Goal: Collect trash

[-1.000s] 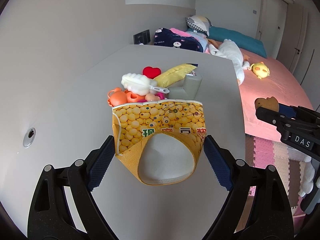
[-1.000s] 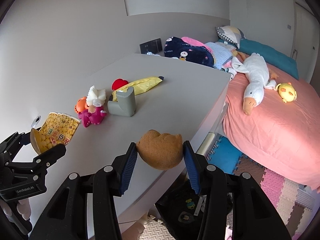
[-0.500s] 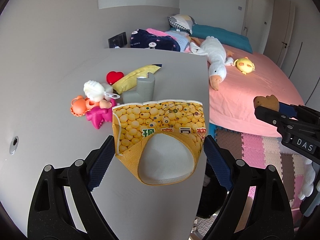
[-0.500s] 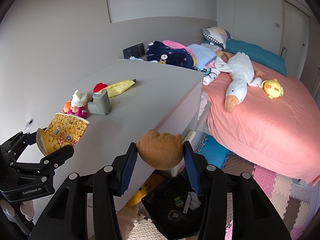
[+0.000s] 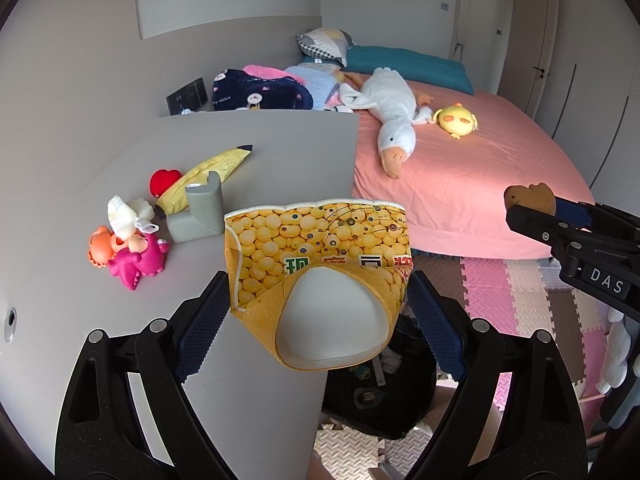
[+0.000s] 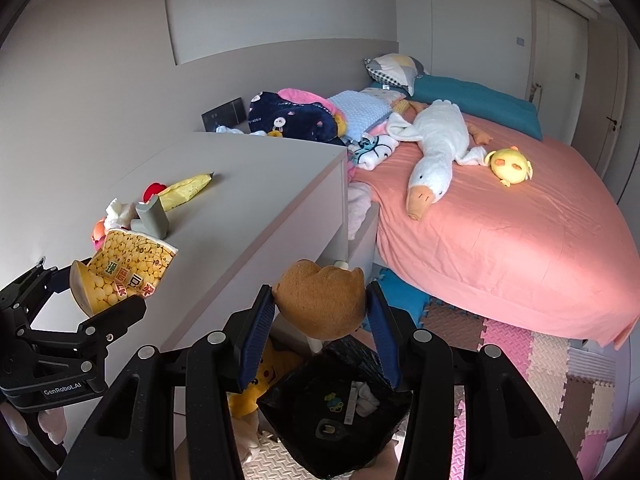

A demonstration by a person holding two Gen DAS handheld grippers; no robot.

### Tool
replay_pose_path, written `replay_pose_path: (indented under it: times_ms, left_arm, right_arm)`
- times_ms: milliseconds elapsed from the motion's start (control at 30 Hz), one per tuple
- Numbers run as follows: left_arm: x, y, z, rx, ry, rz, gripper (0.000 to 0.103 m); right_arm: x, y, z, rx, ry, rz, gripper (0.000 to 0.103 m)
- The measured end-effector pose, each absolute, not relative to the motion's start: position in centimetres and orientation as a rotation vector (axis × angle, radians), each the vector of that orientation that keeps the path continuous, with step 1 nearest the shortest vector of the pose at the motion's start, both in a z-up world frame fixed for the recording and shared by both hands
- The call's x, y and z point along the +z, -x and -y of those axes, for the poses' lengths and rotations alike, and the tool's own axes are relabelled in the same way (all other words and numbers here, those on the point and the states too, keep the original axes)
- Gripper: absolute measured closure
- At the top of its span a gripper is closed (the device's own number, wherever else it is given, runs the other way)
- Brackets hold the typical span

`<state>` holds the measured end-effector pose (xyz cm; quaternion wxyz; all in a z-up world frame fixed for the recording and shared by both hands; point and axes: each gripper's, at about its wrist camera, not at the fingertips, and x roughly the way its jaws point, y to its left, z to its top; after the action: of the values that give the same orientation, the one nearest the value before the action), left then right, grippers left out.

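Between left tool [image 5: 318, 312] pads, crumpled yellow cup [image 5: 318, 264]

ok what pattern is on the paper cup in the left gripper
Yellow soybeans all over the paper cup, with a plain white base; the left wrist view shows it best.

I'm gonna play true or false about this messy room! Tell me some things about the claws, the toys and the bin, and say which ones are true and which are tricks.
1. The left claw holds a yellow paper cup printed with little round beans. True.
2. The right claw is empty. False: it is shut on a brown bitten pastry.
3. The black bin sits on the floor beside the grey table. True.
4. The white goose plush lies on the table. False: it lies on the pink bed.
5. The bin has nothing in it. False: a few small scraps lie at its bottom.
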<state>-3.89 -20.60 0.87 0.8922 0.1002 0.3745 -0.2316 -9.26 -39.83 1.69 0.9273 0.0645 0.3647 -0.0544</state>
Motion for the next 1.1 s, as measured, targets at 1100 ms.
replay_pose_path:
  times_ms: [1100]
  left_arm:
    - [-1.9, 5.0, 30.1, -0.658, -0.305, -0.852, 0.017]
  right_arm:
    - [-0.6, 12.0, 47.7, -0.305, -0.226, -0.781, 0.054]
